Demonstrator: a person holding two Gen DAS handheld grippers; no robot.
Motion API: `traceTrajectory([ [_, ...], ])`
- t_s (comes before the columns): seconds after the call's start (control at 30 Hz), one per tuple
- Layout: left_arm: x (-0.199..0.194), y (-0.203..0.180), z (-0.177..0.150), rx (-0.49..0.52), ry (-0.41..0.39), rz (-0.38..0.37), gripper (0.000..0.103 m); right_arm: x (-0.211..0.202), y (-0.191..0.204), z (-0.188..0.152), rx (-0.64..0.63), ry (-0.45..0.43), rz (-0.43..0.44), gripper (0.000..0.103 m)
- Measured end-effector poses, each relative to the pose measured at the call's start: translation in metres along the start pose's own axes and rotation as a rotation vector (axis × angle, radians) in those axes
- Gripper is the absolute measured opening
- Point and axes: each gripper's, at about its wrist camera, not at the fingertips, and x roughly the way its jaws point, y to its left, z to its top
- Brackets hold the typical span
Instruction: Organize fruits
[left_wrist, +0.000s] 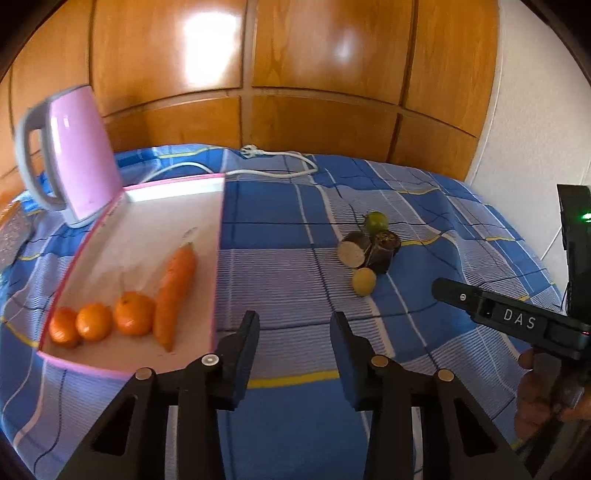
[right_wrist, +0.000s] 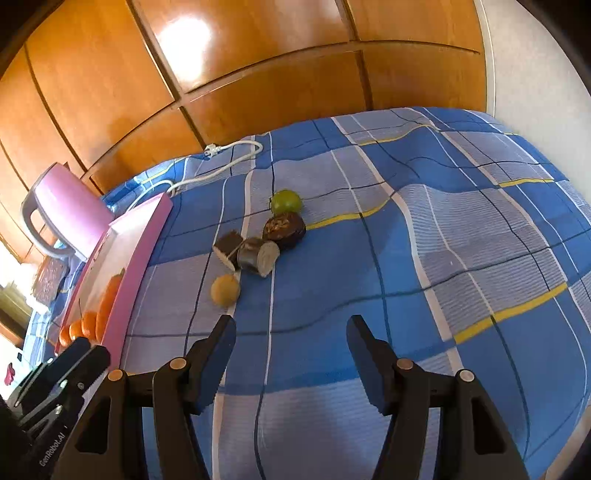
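From my right wrist, the tray's pink wall hides most of the carrot and oranges. My right hand is cut off at the left view's edge.

Three oranges in a row touching, carrot lengthwise beside them, all in pink-rimmed tray, on the checked cloth well right: green lime, yellow lemon, dark cut pieces clustered between them
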Motion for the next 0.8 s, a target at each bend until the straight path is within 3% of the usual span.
traceTrajectory([
  [0.3, 0.045, -0.026, 0.013, 0.031, 0.061, -0.066, 0.037, 0.015, -0.01, 0.012, 0.017, 0.01, 0.02, 0.044],
  [0.57, 0.081, -0.047, 0.024, 0.028, 0.097, -0.118, 0.037, 0.024, -0.014, 0.027, 0.025, 0.003, 0.041, 0.043],
  [0.8, 0.108, -0.055, 0.03, 0.035, 0.124, -0.108, 0.036, 0.032, -0.018, 0.041, 0.018, 0.003, 0.052, 0.043],
])
